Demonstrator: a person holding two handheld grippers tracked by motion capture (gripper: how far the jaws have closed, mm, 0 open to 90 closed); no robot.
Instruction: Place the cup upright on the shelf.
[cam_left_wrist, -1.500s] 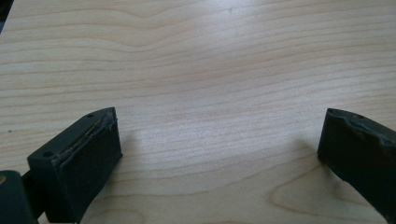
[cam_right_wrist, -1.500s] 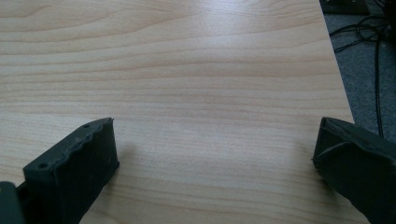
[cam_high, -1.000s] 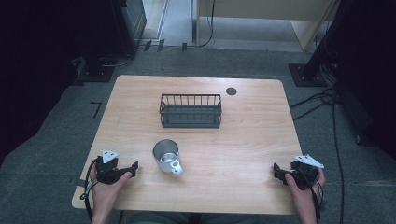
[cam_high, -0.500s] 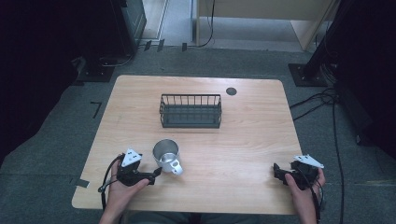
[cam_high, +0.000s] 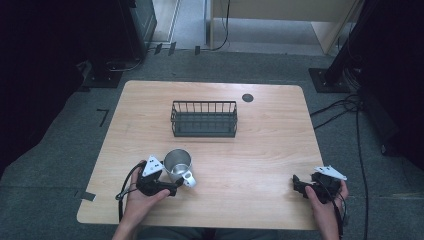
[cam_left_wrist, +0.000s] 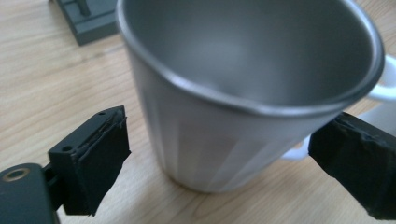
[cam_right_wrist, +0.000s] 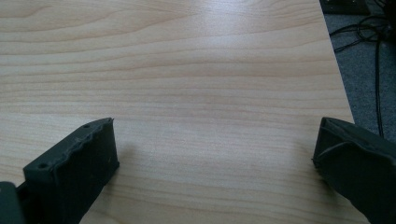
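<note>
Lettering or brand marks could not be read on anything. Since the earlier frames your left gripper (cam_high: 172, 187) had advanced from the tabletop's front left corner to the steel mug (cam_high: 178, 163), while your right gripper (cam_high: 299, 183) stayed near the front right corner. The mug stood upright toward the front edge, left of centre, with the wire basket (cam_high: 204, 119) well apart behind it. Your left jaws were spread wide on either side of the mug (cam_left_wrist: 243, 93), gaps visible, not yet clamped. Your right jaws also stood wide, holding nothing, over the bare tabletop (cam_right_wrist: 196, 93).
</note>
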